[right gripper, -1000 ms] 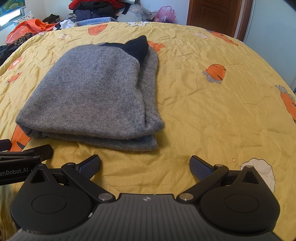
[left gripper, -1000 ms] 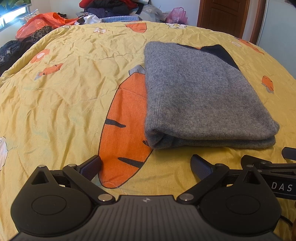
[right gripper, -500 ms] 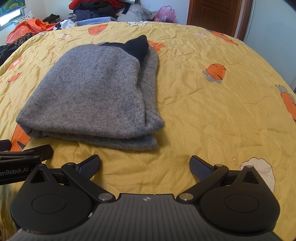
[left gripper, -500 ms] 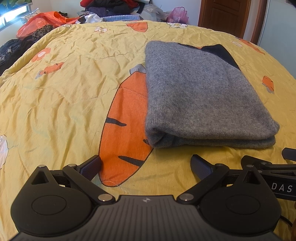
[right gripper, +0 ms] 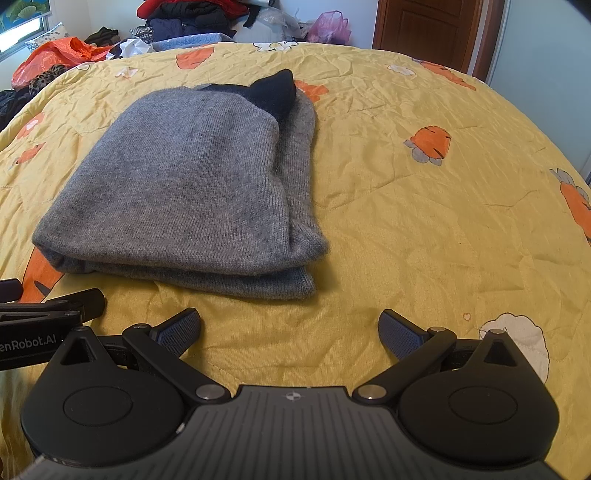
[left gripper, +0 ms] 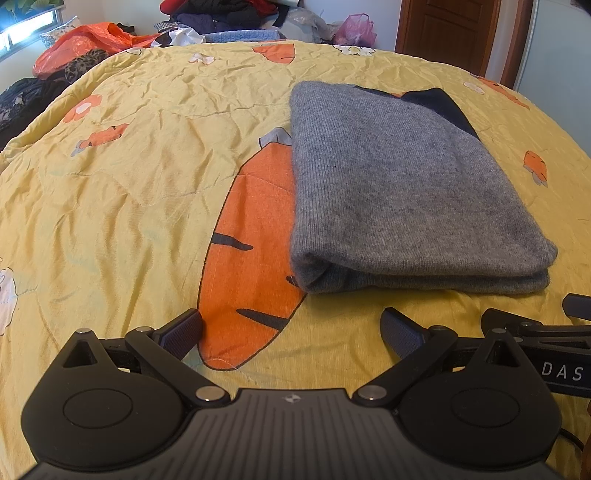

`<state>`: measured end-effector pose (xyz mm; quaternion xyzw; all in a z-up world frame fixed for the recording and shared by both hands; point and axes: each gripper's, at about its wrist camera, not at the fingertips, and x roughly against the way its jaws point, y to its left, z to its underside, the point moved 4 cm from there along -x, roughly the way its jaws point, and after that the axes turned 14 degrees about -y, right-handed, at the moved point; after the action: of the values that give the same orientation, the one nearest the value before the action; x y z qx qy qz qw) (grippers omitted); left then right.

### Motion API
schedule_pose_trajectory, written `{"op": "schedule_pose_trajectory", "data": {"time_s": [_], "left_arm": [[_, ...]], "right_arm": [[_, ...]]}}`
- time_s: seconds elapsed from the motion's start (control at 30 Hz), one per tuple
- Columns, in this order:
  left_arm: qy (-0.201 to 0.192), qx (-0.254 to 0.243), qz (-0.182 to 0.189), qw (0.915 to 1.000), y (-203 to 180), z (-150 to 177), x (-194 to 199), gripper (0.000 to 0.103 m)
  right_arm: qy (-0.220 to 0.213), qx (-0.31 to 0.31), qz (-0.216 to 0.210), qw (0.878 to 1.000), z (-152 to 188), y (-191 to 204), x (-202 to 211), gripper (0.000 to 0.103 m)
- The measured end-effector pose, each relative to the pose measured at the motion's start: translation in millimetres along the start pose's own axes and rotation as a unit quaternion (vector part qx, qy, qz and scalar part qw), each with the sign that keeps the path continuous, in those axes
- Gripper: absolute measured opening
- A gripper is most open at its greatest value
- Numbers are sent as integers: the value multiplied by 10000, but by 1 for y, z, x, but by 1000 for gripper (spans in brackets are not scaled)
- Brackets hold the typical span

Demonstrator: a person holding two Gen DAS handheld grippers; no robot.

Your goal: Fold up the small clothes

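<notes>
A home bedroom: carrot-print bedspread [left gripper: 147, 184], heaped clothes [right gripper: 192, 18], wooden door [right gripper: 424, 33].

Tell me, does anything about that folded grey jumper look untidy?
Mostly neat, but at the far end of the grey jumper a dark navy piece pokes out past the fold, and its right layers sit unevenly stepped.

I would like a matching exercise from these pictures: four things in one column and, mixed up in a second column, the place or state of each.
Things
1. folded grey knitted sweater
2. left gripper
3. orange plastic bag
4. brown wooden door

Places or states
A. beyond the far left edge of the yellow carrot-print quilt
B. open, holding nothing
C. lying on the quilt, dark blue part at its far end
D. in the background, upper right

Pairs: 1-C, 2-B, 3-A, 4-D
</notes>
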<state>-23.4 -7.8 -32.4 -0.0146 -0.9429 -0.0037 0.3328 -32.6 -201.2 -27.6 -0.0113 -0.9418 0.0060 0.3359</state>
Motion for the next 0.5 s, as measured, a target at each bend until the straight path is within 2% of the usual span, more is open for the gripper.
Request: {"op": "schedule_pose_trajectory", "data": {"time_s": [0.33,0.5], "left_arm": [[195,230,67,9995,5,-3,8,103],[21,287,91,9995,6,-13,22,103]], "right_arm": [[13,215,18,9998,0,3,6,103],[-186,351,-31,9992,-12,6,19,103]]}}
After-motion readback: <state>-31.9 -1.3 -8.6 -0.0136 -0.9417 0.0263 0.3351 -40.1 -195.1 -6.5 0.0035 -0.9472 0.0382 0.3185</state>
